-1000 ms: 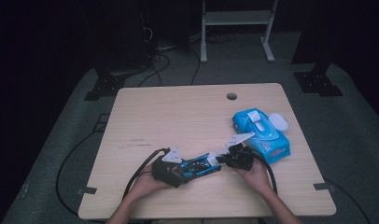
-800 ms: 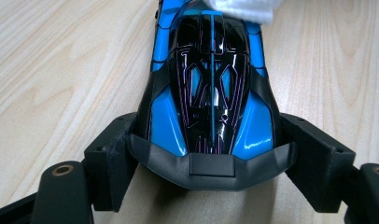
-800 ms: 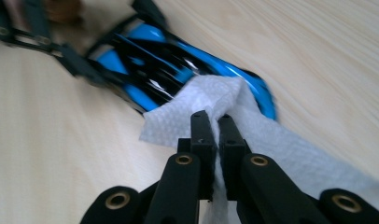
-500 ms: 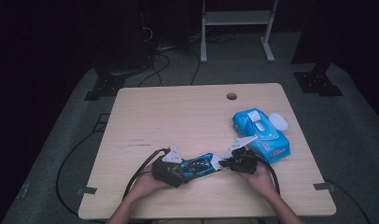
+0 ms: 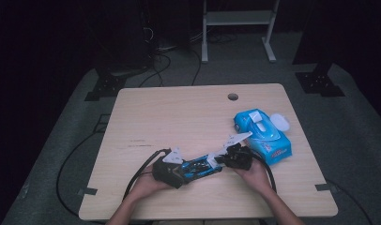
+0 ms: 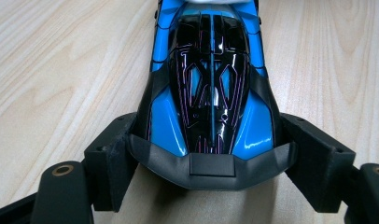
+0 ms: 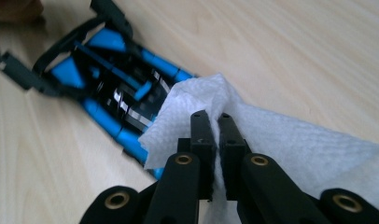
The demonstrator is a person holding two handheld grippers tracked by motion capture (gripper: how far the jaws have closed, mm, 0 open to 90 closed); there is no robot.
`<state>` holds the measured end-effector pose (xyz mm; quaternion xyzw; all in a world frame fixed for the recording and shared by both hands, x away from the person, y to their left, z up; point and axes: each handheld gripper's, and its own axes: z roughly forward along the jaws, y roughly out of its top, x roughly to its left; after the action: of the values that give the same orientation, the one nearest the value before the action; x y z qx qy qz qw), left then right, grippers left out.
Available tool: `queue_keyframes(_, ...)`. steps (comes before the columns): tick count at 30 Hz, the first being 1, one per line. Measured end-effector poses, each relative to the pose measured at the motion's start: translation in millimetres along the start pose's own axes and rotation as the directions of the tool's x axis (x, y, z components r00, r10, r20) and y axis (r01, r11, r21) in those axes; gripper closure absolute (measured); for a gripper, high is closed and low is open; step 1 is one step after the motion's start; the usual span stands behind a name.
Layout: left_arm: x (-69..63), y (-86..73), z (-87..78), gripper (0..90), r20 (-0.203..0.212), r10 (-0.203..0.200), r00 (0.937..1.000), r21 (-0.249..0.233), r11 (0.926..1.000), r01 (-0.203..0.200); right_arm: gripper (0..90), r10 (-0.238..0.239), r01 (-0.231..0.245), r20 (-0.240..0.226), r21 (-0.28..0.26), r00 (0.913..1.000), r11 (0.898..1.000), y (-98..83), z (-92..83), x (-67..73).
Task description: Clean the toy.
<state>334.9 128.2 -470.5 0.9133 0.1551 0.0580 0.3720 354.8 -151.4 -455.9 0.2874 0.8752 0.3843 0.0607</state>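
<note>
right gripper view: right gripper clenched on a white wipe laid against the blue toy car, which the left gripper clamps at the near table edge; wiping is best lengthwise, lightly.

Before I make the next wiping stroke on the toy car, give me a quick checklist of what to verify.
1. Left gripper clamps the toy car at one end, jaws pressing both sides: ok.
2. Right gripper pinches the white wipe, jaws shut on it: ok.
3. Wipe lies against the car's far end: ok.
4. Car rests flat on the table: ok.
5. Pack of wipes sits close beside the right hand; room for the stroke: cannot tell.
6. Dirt left on the car's body: cannot tell.
</note>
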Motion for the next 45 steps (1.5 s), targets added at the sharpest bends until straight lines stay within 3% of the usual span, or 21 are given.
queue_keyframes(2,-0.4,0.4,0.2,24.0,-0.003,0.0,1.0,0.001,1.0,0.0,87.2,-0.011,0.012,-0.014,0.021,0.9998,1.0,-3.9,-3.3,5.4)
queue_keyframes(8,-1.0,1.7,1.9,23.9,-0.004,-0.004,1.0,-0.002,1.0,0.004,87.2,-0.073,0.073,-0.075,-0.004,0.9945,0.997,4.7,-2.6,24.5)
queue_keyframes(11,-1.0,2.4,2.5,23.9,-0.004,-0.003,1.0,0.0,1.0,0.003,87.3,-0.122,0.123,-0.107,0.006,0.9867,0.992,15.5,10.3,40.4)
queue_keyframes(17,-0.7,2.9,3.2,23.9,-0.002,0.001,1.0,-0.002,1.0,-0.001,87.3,-0.142,0.142,-0.159,-0.01,0.9769,0.99,29.5,24.5,54.1)
queue_keyframes(18,-1.3,3.9,4.4,23.9,-0.002,-0.004,1.0,-0.007,1.0,0.004,87.3,-0.145,0.145,-0.193,-0.014,0.9705,0.989,35.4,34.2,61.1)
queue_keyframes(21,-0.5,3.0,3.3,23.8,-0.001,0.007,1.0,0.0,1.0,-0.007,87.3,-0.168,0.168,-0.21,-0.017,0.9632,0.986,43.2,47.8,72.7)
queue_keyframes(22,0.3,2.0,2.4,23.9,0.005,-0.001,1.0,-0.001,1.0,0.001,87.2,-0.179,0.18,-0.208,-0.015,0.9615,0.984,45.2,49.3,72.8)
queue_keyframes(24,-0.3,1.4,2.4,23.9,0.002,-0.001,1.0,-0.007,1.0,0.001,85.8,-0.155,0.157,-0.232,-0.011,0.9602,0.988,46.7,49.4,69.2)
queue_keyframes(30,-0.4,1.7,2.3,23.9,0.001,-0.001,1.0,-0.004,1.0,0.001,65.8,-0.175,0.174,-0.163,-0.015,0.9711,0.985,43.6,27.7,66.4)
queue_keyframes(36,-0.6,1.4,1.6,23.9,-0.001,0.0,1.0,0.001,1.0,0.0,58.7,-0.166,0.161,-0.113,-0.056,0.9796,0.985,39.1,5.6,55.6)
queue_keyframes(39,-0.4,1.4,1.6,23.8,0.0,0.0,1.0,0.001,1.0,0.0,53.3,-0.142,0.134,-0.089,-0.092,0.9858,0.987,37.1,-2.4,47.1)
queue_keyframes(42,-0.5,1.5,1.6,23.8,-0.001,0.0,1.0,0.001,1.0,0.0,47.5,-0.118,0.112,-0.06,-0.092,0.9912,0.989,36.9,-2.4,40.9)
queue_keyframes(45,-0.2,2.0,2.3,23.9,-0.002,0.003,1.0,-0.003,1.0,-0.003,42.7,-0.034,0.03,-0.084,-0.052,0.9959,0.998,35.4,12.5,25.7)
